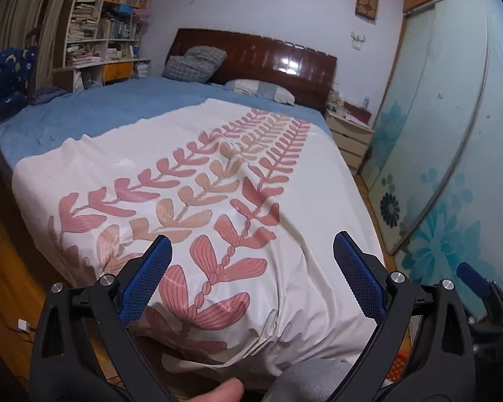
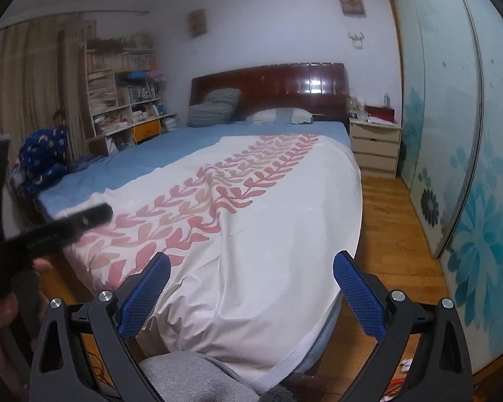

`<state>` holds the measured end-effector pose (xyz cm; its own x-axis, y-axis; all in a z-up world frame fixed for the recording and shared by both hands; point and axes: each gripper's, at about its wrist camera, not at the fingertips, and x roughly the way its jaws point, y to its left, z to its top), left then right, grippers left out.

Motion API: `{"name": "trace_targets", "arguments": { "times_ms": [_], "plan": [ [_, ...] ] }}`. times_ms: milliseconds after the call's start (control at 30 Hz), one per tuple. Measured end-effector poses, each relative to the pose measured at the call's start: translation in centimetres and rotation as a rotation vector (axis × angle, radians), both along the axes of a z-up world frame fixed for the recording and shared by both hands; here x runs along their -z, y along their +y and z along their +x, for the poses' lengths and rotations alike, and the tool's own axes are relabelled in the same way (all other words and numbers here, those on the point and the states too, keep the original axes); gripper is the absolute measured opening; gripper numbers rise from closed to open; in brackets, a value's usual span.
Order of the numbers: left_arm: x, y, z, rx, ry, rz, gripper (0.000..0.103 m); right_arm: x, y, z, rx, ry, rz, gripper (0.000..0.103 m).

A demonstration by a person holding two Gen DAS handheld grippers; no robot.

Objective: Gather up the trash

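Note:
My left gripper [image 1: 251, 244] is open above the foot of a bed, nothing between its blue pads [image 1: 358, 281]. My right gripper [image 2: 251, 261] is open too, also over the foot end, near the bed's right corner. The bed carries a white quilt with pink leaf print [image 1: 191, 181] over a blue sheet [image 1: 100, 110]. No trash shows on the quilt. Small white and red scraps [image 2: 406, 365] lie on the wooden floor at the bed's right corner, too small to identify. The left gripper [image 2: 50, 231] appears blurred at the left of the right wrist view.
A dark headboard [image 2: 271, 87] and two pillows [image 2: 214, 105] are at the far end. A beige nightstand [image 2: 374, 149] stands right of the bed, glass wardrobe doors [image 2: 469, 201] along the right wall, a bookshelf [image 1: 107, 23] far left. A white plug and cable [image 1: 23, 325] lie on the left floor.

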<state>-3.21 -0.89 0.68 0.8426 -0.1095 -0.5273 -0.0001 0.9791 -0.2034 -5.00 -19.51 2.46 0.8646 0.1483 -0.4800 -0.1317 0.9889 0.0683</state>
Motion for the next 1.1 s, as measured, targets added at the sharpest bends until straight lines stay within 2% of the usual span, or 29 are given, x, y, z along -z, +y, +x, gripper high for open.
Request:
{"name": "trace_targets", "arguments": {
  "times_ms": [100,233,467,767,1100],
  "plan": [
    [0.0,-0.2,0.1,-0.033,0.004,0.021,0.096,0.0,0.2,0.0,-0.002,0.007,-0.006,0.096],
    [-0.1,-0.8,-0.2,-0.019,-0.023,0.066,0.097,-0.1,0.1,0.2,-0.004,0.01,-0.008,0.096],
    [-0.5,-0.6,-1.7,-0.014,-0.031,0.027,0.097,-0.2,0.0,0.2,-0.004,0.012,0.0,0.096],
    [0.3,-0.9,-0.7,-0.003,-0.01,0.073,0.097,0.4,-0.4,1.0,0.015,0.051,0.026,0.096],
    [0.6,-1.0,-0.1,0.001,0.015,0.044,0.097,0.7,-0.1,1.2,0.009,0.06,0.021,0.096]
  ]
}}
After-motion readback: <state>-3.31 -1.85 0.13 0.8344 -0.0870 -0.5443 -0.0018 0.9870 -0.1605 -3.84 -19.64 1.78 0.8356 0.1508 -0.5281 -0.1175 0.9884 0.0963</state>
